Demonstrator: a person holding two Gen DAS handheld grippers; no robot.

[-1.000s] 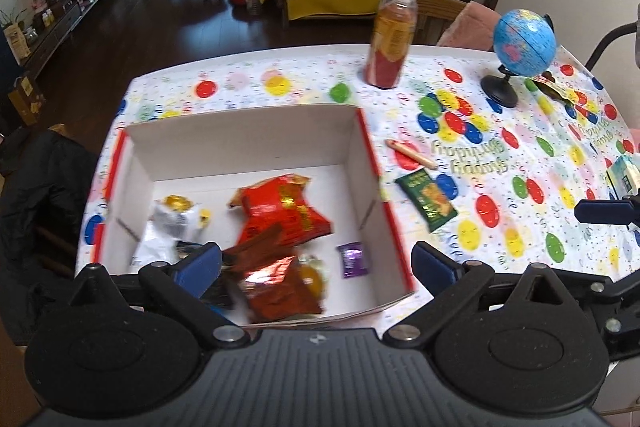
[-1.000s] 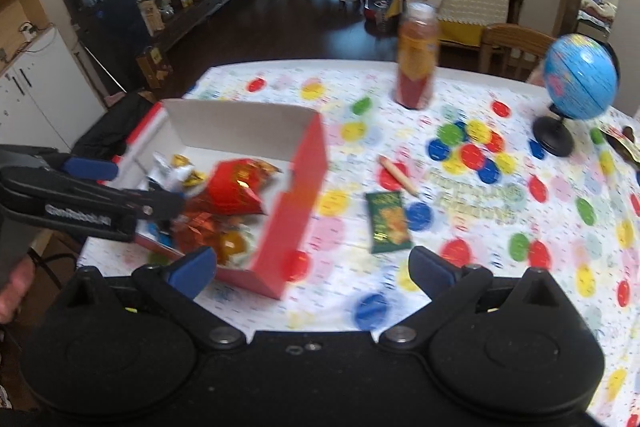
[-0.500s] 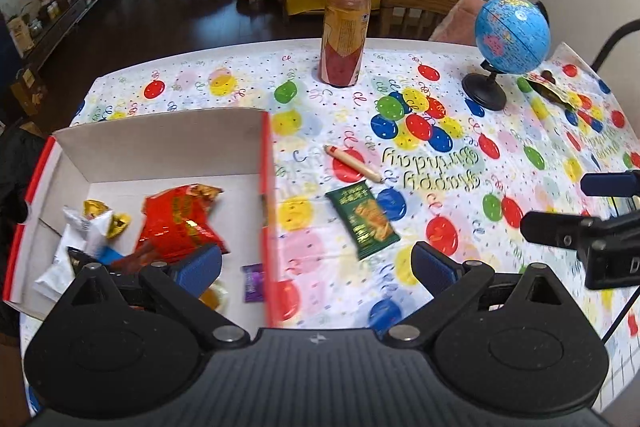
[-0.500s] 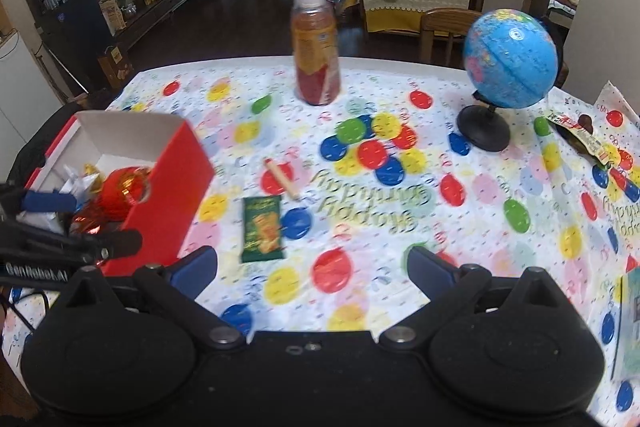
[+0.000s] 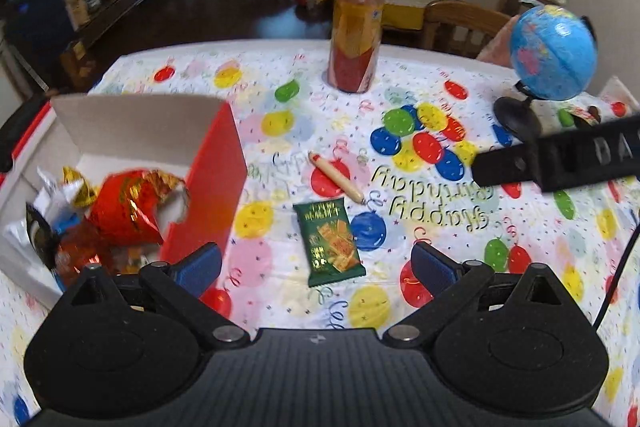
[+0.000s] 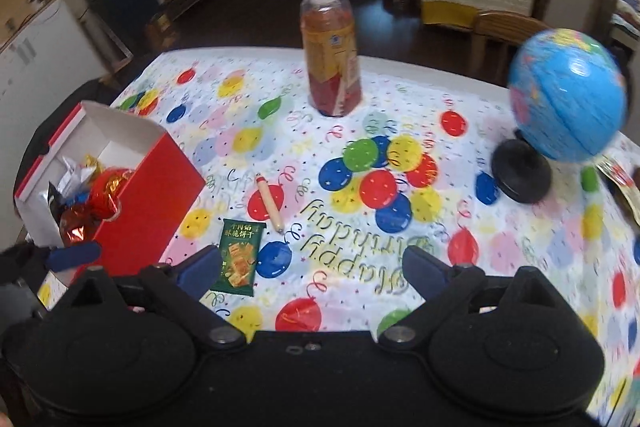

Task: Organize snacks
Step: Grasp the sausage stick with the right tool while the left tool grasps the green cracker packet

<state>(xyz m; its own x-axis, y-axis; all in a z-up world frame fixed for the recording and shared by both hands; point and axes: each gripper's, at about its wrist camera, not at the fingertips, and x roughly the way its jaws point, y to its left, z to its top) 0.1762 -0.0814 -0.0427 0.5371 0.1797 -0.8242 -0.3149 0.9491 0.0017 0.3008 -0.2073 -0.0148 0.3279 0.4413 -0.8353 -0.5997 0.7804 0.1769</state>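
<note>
A red-sided box (image 5: 212,183) (image 6: 156,203) at the table's left holds a red foil bag (image 5: 132,203) (image 6: 106,189) and several other snack wrappers. On the balloon-print cloth lie a green biscuit packet (image 5: 330,241) (image 6: 239,255) and a small sausage stick (image 5: 338,177) (image 6: 270,203). My left gripper (image 5: 316,267) is open above the packet, nothing between its pads. My right gripper (image 6: 310,269) is wide, its jaws closing a little, with only cloth between them; the packet lies by its left finger (image 6: 200,269).
A bottle of orange-red drink (image 5: 356,35) (image 6: 332,51) stands at the back middle. A blue globe (image 5: 552,55) (image 6: 568,99) on a black foot stands at the right. A wooden chair (image 5: 460,23) is behind the table. The right gripper's finger (image 5: 560,159) crosses the left wrist view.
Both grippers have moved right, from over the box to over the open cloth. The green packet now lies between the left gripper's fingers; the box has slid to the left of both views.
</note>
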